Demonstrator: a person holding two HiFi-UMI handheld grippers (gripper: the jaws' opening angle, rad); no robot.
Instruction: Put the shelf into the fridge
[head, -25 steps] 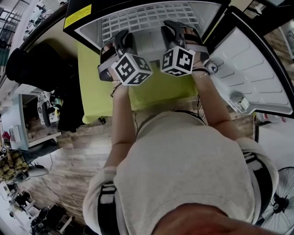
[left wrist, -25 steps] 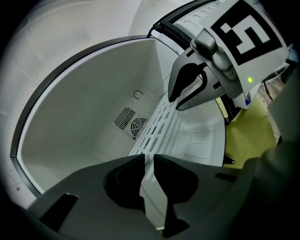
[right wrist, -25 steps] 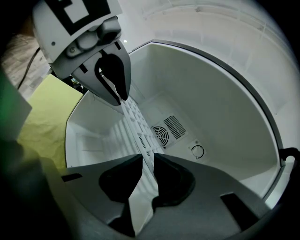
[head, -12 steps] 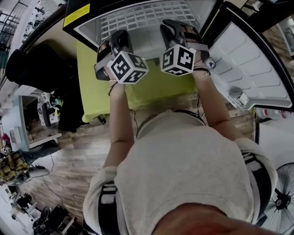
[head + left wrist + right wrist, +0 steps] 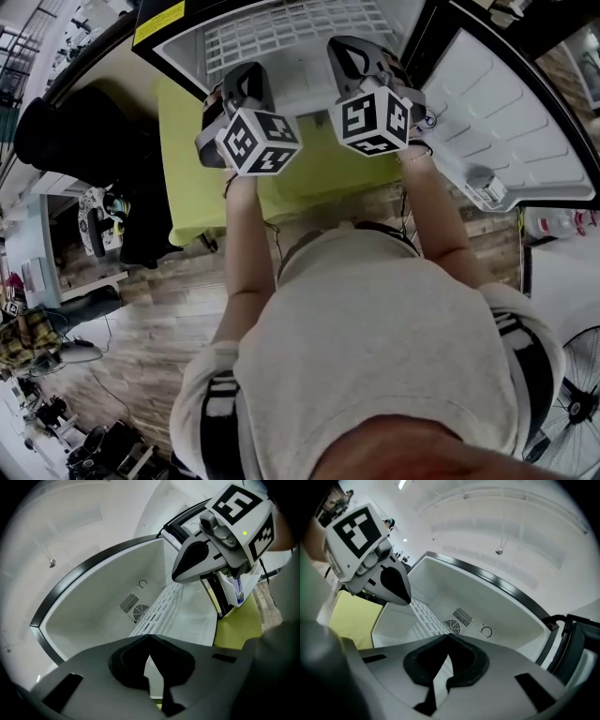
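The white slotted shelf (image 5: 300, 28) lies inside the open small fridge (image 5: 178, 58), reaching back toward the fan grille; it also shows as the shelf (image 5: 157, 609) and the shelf (image 5: 423, 615). My left gripper (image 5: 246, 75) and right gripper (image 5: 361, 52) sit side by side at the fridge's front opening. In the left gripper view the left gripper (image 5: 149, 637) is shut, tips touching, nothing seen between them. The right gripper (image 5: 449, 635) looks the same, with the shelf just beyond its tips.
The fridge door (image 5: 506, 122) stands open to the right, with a small bottle (image 5: 238, 588) in its rack. The fridge sits on a yellow-green cloth (image 5: 309, 183). A fan (image 5: 574, 412) stands on the wooden floor at the lower right; clutter lies to the left.
Both grippers have shifted a little farther up toward the fridge opening. The shelf stays inside the fridge.
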